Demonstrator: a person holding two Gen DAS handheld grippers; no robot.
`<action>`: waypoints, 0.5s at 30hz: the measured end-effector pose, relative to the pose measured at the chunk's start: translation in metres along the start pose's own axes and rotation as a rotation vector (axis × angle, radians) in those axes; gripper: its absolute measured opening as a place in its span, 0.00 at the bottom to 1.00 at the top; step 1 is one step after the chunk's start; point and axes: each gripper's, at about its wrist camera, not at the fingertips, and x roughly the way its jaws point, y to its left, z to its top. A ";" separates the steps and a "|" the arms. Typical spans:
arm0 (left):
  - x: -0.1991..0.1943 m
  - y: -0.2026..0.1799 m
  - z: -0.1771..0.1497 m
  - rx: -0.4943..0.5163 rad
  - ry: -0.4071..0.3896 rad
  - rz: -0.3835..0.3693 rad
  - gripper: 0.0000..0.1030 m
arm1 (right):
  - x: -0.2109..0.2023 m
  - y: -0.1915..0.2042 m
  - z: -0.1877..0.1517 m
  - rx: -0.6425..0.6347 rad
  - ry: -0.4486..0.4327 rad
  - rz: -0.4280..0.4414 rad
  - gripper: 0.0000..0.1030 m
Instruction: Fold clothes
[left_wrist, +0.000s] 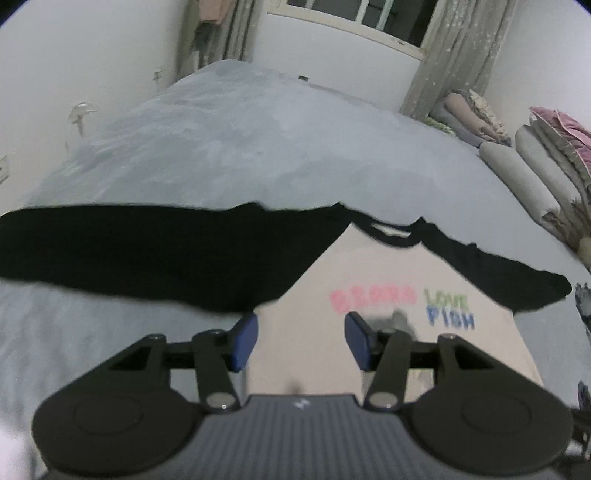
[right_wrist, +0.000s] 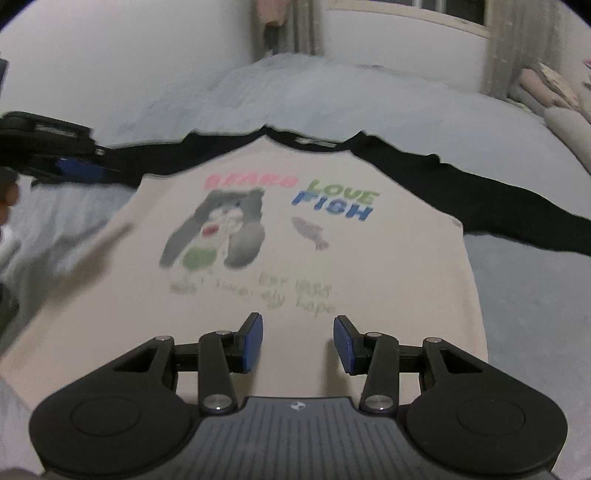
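Both tools are hanging over a raglan T-shirt (right_wrist: 332, 258) that is lying face up on a pale grey bed (left_wrist: 240, 147). Left tool (left_wrist: 301, 341) is hovering with its blue pads spread apart and nothing between them, above the shirt's cream body just below where the black left-hand sleeve (left_wrist: 129, 254) is stretching out across the bedcover. Right tool (right_wrist: 298, 341) is likewise standing wide and empty, poised over the lower part of the cream front, just short of the faint grey lettering under the printed cartoon animal (right_wrist: 218, 232). Ahead of it the words "LOVE FISH" (right_wrist: 336, 203) and a small fish drawing are showing, with the black collar beyond and the other black sleeve (right_wrist: 498, 199) running off to the right. Blur is making it hard to say whether either tool is touching the cloth. Folded bedding (left_wrist: 546, 177) is sitting stacked at the bed's right edge.
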 end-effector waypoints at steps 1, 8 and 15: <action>0.010 -0.003 0.002 0.003 0.000 0.001 0.48 | 0.003 0.001 0.000 -0.005 0.003 -0.004 0.41; 0.069 -0.012 -0.017 0.067 0.053 0.042 0.47 | 0.020 0.007 -0.002 -0.034 0.023 -0.028 0.49; 0.067 -0.021 -0.028 0.131 0.055 0.103 0.47 | 0.027 0.012 0.000 -0.073 0.005 -0.053 0.58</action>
